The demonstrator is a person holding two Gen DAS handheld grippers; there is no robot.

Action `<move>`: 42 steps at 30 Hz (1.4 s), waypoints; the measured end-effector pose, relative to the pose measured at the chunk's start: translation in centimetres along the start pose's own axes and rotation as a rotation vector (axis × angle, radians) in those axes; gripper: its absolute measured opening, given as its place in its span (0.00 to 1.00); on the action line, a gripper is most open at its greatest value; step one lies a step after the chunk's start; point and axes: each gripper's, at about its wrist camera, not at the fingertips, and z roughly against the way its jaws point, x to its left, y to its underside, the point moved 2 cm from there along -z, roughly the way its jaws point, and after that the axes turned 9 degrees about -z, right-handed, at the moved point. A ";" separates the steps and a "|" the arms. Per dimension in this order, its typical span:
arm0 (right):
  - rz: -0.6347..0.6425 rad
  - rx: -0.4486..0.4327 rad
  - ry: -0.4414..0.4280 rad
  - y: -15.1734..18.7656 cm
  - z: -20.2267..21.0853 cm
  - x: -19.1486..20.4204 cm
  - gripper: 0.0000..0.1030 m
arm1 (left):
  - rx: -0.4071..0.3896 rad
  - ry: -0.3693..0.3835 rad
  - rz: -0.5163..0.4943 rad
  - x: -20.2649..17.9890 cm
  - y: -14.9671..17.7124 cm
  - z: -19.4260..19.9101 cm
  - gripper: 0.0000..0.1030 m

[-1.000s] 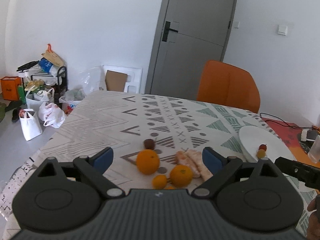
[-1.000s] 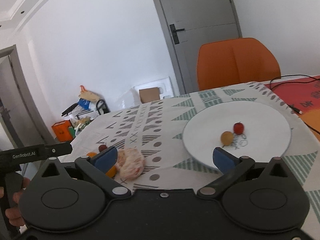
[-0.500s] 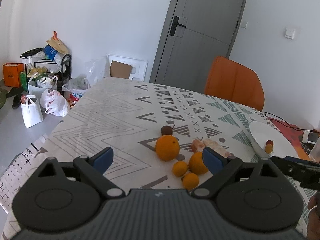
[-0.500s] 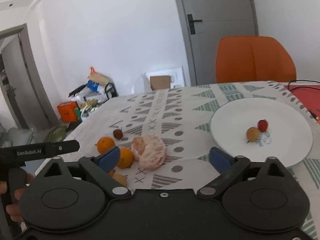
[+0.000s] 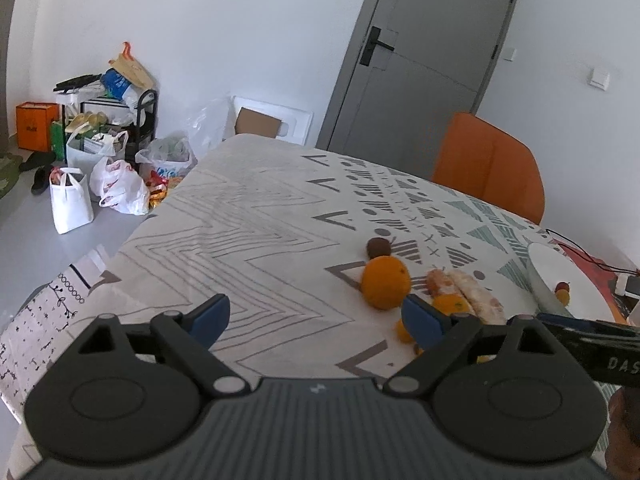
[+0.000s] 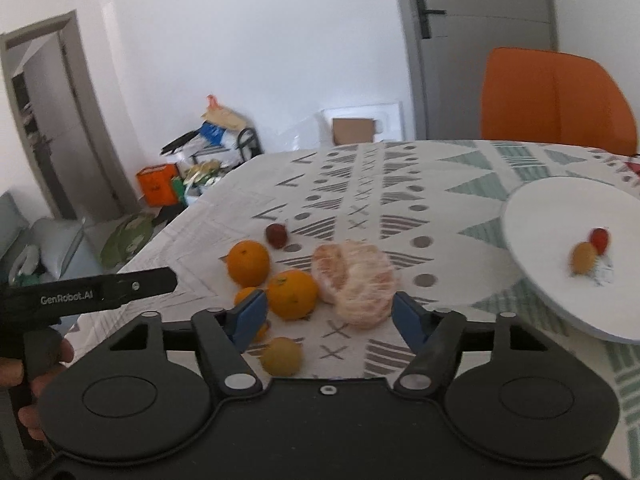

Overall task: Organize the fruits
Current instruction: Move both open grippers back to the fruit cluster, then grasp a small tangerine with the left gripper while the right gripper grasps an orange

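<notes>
Several fruits lie together on the patterned tablecloth: a large orange point(image 6: 248, 263), a second orange point(image 6: 292, 294), a peeled citrus fruit point(image 6: 356, 280), a dark red fruit point(image 6: 277, 235) and a small yellow fruit point(image 6: 281, 356). My right gripper point(image 6: 328, 316) hovers just before them. Its jaws are closing, with the second orange and the peeled fruit lying between the blue pads, which do not press on either. My left gripper point(image 5: 316, 316) is open and empty; the large orange point(image 5: 385, 283) sits beyond its right finger. A white plate point(image 6: 552, 216) holds two small fruits.
An orange chair point(image 6: 556, 96) stands behind the table's far side. The plate point(image 5: 548, 264) lies at the right of the table, by a red mat and cables. Bags and a rack crowd the floor at left point(image 5: 100, 152). The table's left edge drops off near the left gripper.
The right gripper swung left from the plate to the fruit pile and its jaws narrowed. The left gripper moved left, so the fruits now sit at its right finger.
</notes>
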 end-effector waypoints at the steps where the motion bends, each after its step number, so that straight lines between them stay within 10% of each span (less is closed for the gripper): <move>1: 0.004 0.008 -0.005 0.0 -0.4 0.2 0.59 | 0.002 -0.001 0.004 0.2 0.0 -0.1 0.90; 11: 0.020 0.079 -0.040 -0.2 -4.3 1.9 0.30 | 0.032 0.016 -0.010 0.9 -0.3 -0.9 0.87; 21: -0.004 0.015 -0.038 -1.2 -1.9 0.2 0.24 | 0.042 0.090 -0.070 -1.7 -0.8 -2.0 0.80; 23: -0.009 0.006 -0.038 -1.5 -1.3 -0.2 0.00 | 0.049 0.109 -0.079 -2.5 -0.8 -2.3 0.77; 36: -0.037 0.013 -0.052 -0.8 0.3 -2.1 0.09 | 0.116 0.138 -0.063 -4.0 -0.2 -4.4 0.20; 42: -0.024 0.038 -0.085 -0.4 -0.9 -0.9 0.24 | 0.094 0.129 -0.037 -3.0 -0.3 -3.1 0.20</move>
